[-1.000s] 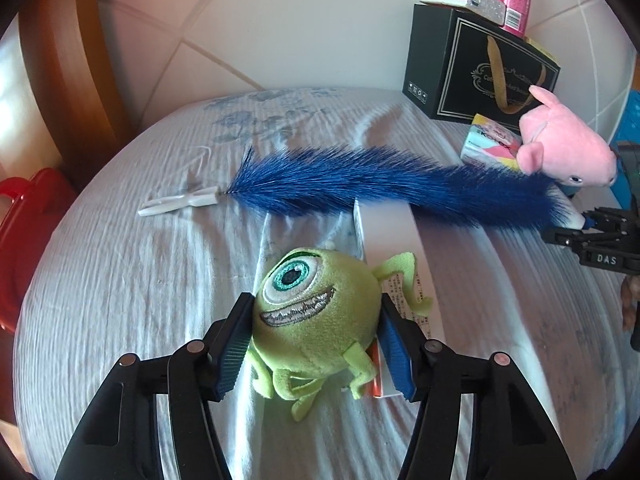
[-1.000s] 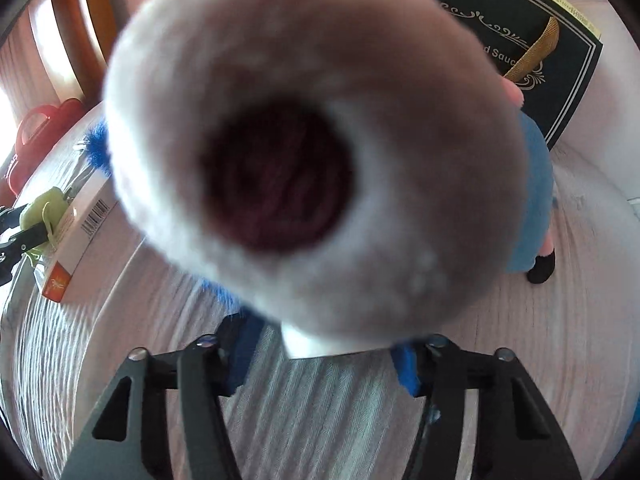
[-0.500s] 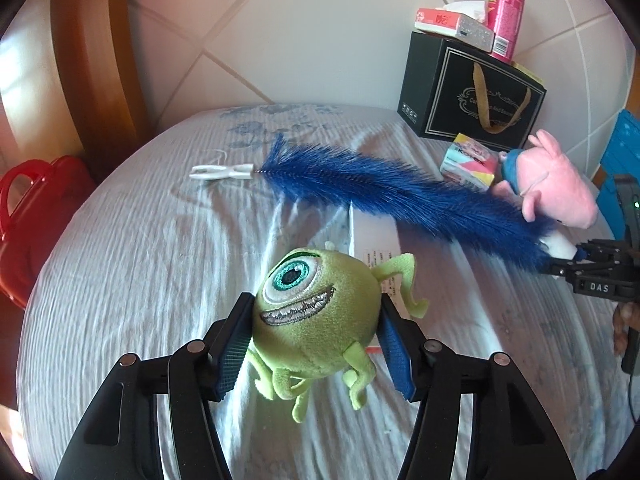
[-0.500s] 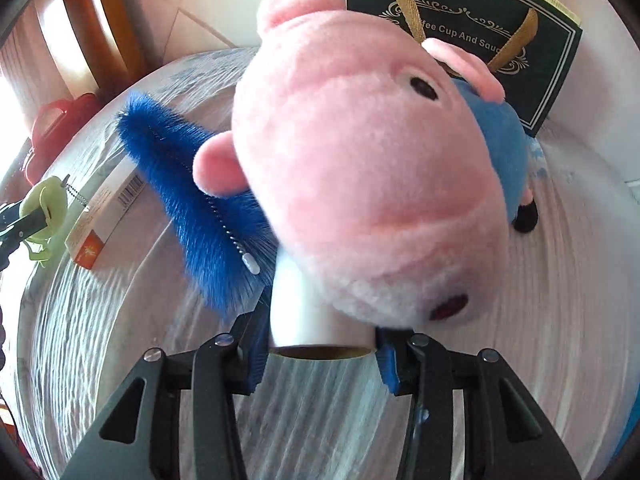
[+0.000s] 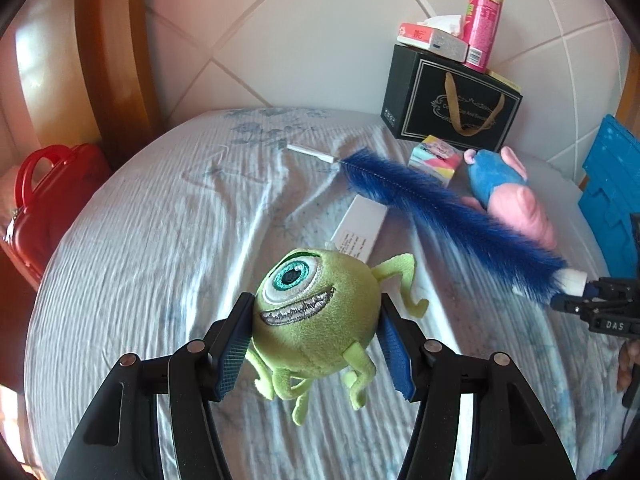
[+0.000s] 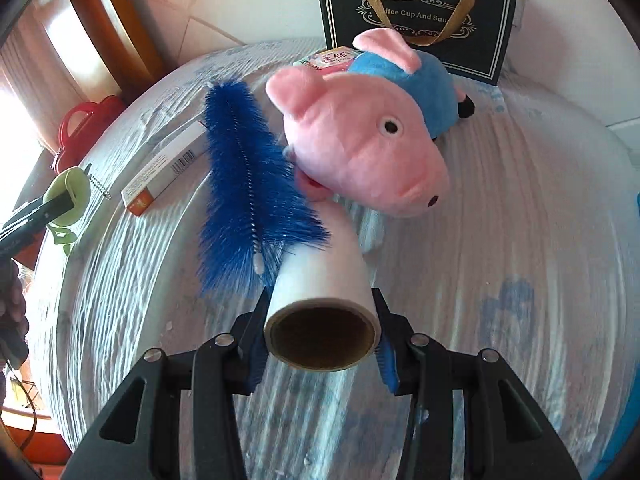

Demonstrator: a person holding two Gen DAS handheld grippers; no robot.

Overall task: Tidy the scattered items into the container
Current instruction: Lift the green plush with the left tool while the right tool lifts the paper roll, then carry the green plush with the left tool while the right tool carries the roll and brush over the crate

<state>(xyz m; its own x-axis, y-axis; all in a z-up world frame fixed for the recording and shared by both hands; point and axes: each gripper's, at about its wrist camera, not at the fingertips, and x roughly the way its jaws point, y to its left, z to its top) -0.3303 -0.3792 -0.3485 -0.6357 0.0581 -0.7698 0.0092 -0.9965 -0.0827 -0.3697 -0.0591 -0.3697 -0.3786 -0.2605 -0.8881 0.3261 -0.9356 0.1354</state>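
Blue crate point(image 5: 612, 200) cut off by the right edge, black bag point(image 6: 416, 12) cropped at the top, its lettering partly behind the handle, pastel box point(image 6: 332, 60) mostly behind pig point(image 6: 360, 140), red case point(image 6: 80, 128) partly hidden by the bed edge

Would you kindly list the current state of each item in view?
Green monster plush: held in left gripper, lifted.
White roll: clamped in right gripper.
Blue brush: beside the roll.
Pig plush: lying on bed.
Long box: lying flat.

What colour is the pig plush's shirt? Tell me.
Blue, on the pig plush; the right wrist view shows it best.
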